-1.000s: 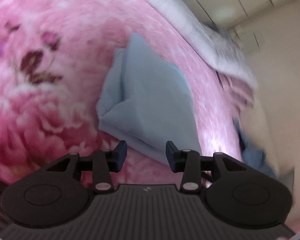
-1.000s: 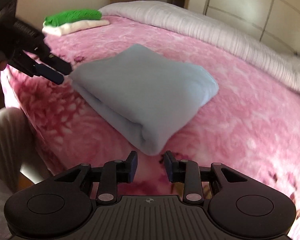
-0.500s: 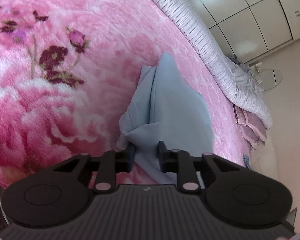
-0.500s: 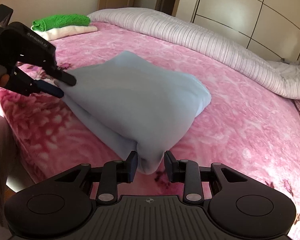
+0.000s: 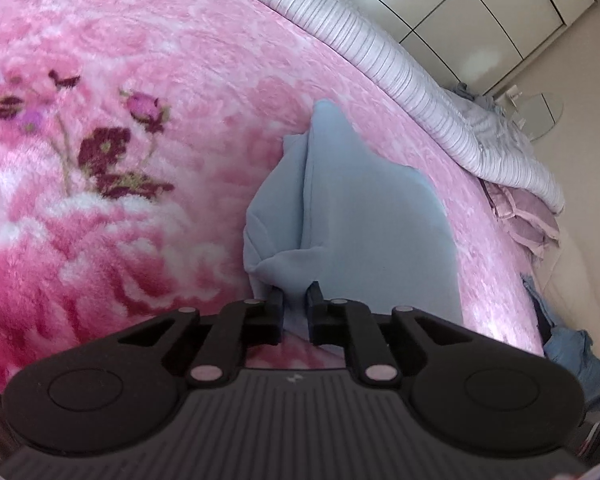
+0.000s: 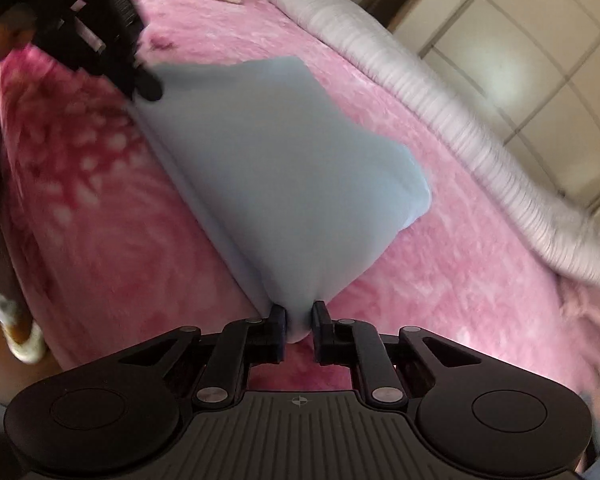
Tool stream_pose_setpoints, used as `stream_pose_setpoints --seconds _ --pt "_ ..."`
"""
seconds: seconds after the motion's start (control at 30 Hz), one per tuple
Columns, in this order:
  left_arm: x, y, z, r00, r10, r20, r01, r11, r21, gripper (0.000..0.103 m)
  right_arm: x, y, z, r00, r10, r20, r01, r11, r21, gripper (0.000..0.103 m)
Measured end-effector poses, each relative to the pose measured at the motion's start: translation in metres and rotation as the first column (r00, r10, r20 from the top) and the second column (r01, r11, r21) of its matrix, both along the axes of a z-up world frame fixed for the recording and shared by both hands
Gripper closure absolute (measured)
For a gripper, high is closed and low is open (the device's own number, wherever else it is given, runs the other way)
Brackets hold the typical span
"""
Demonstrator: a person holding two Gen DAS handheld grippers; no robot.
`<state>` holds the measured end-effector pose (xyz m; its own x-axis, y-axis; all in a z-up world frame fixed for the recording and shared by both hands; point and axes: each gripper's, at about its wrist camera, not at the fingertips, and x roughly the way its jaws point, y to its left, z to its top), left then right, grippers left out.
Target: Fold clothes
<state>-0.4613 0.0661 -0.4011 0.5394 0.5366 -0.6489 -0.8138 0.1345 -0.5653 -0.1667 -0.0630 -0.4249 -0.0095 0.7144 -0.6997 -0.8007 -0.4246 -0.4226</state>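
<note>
Both grippers pinching one blue cloth on the pink blanket.
Left gripper [image 5: 296, 294] and right gripper [image 6: 299, 312] were closing, each clamped on a corner of the cloth [image 6: 284, 168] lying on the blanket [image 5: 140, 80]; no readable writing showed.

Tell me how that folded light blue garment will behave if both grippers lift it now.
Likely floppy: the light blue garment already bunches between each closing gripper. It will probably sag in the middle and its layers may slip open. It looks light.
</note>
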Motion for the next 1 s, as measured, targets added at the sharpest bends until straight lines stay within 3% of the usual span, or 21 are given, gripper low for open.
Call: stream_pose_setpoints --seconds 0.07,0.53,0.67,0.73,0.8,0.93,1.0 --pt "0.003 -0.001 0.001 1.0 -0.007 -0.016 0.007 1.0 0.009 0.092 0.005 0.006 0.007 0.999 -0.023 -0.045 0.021 0.999 -0.033 0.091" --pt "0.0 -0.003 0.003 1.0 -0.019 -0.024 0.019 1.0 -0.009 0.089 0.004 0.006 0.011 0.996 -0.058 -0.068 0.055 0.997 -0.051 0.09" --pt "-0.014 -0.009 0.021 0.996 -0.067 -0.056 0.066 0.998 -0.012 0.091 0.021 0.005 0.019 0.984 -0.11 -0.137 0.086 0.982 -0.169 0.085" --pt "-0.021 -0.014 0.035 0.992 -0.091 -0.092 0.094 0.995 0.021 0.091 0.044 0.001 0.029 0.947 -0.197 -0.254 0.139 0.963 -0.229 0.085" --pt "-0.019 -0.015 0.048 0.985 -0.119 -0.128 0.129 0.989 0.074 0.091 0.069 -0.001 0.044 0.873 -0.286 -0.395 0.194 0.947 -0.257 0.085" --pt "0.015 -0.006 0.058 0.962 -0.17 -0.212 0.208 0.962 0.174 0.091 0.087 0.007 0.068 0.735 -0.324 -0.596 0.247 0.946 -0.209 0.085" --pt "0.033 -0.002 0.053 0.951 -0.194 -0.24 0.243 0.95 0.194 0.09 0.08 0.016 0.068 0.708 -0.312 -0.634 0.251 0.95 -0.187 0.085"
